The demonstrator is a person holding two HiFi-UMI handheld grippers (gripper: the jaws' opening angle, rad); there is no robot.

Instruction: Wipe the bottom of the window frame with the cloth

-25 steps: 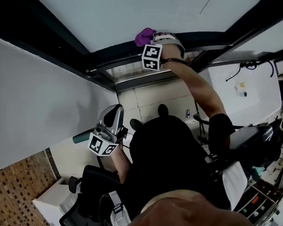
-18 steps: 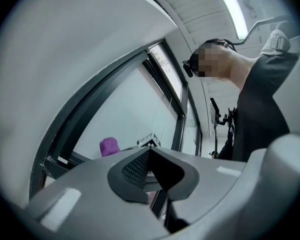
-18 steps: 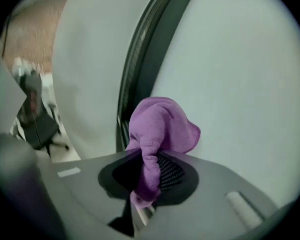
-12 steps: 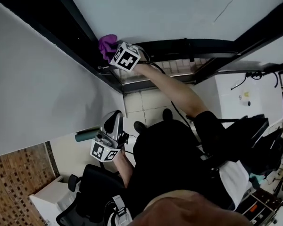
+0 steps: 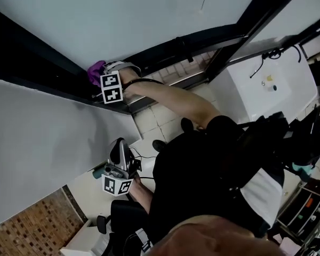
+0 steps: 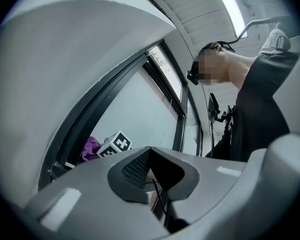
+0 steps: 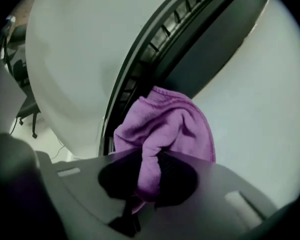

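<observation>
A purple cloth is pressed against the dark window frame, at its left end where it meets the white wall. My right gripper is shut on that cloth, with its marker cube just below. In the right gripper view the cloth bunches out of the jaws of the right gripper and lies against the ribbed frame track. My left gripper hangs low beside the person's body, away from the window. Nothing sits between the closed jaws of the left gripper, and the cloth shows far off.
Pale window glass fills the top. A white wall panel runs along the left. A white cabinet stands right, over a tiled floor. A dark office chair sits below the left gripper.
My right gripper has slid the purple cloth leftward along the dark frame toward the white wall. The left gripper has stayed low by the body.
</observation>
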